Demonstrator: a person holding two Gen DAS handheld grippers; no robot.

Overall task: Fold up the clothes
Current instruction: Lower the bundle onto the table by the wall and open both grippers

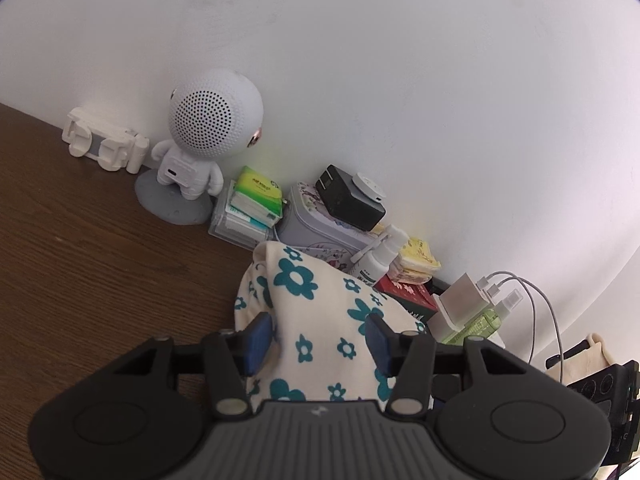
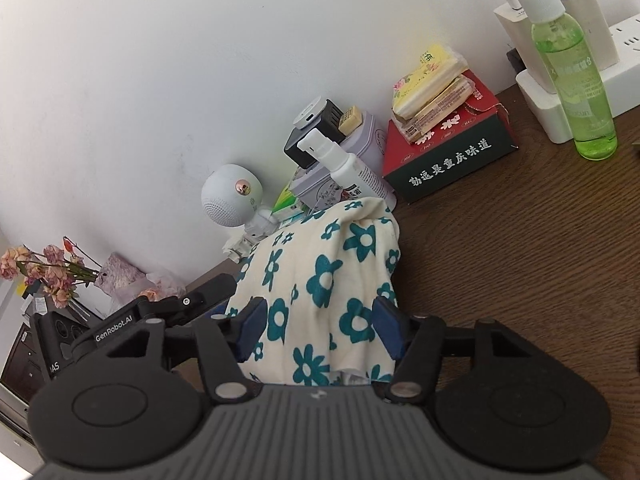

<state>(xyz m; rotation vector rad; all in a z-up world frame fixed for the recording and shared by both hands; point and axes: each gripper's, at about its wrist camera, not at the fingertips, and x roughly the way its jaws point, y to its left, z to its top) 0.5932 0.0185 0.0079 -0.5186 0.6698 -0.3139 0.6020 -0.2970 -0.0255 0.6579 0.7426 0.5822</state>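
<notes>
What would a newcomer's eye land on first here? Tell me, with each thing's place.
First, the cream cloth with teal flowers, bunched up between the blue pads of both claws, left claw and right claw, at the middle bottom of each view. Next, the white astronaut-shaped speaker standing against the wall on the brown table. The green spray bottle stands at the right, by the white power strip.
</notes>
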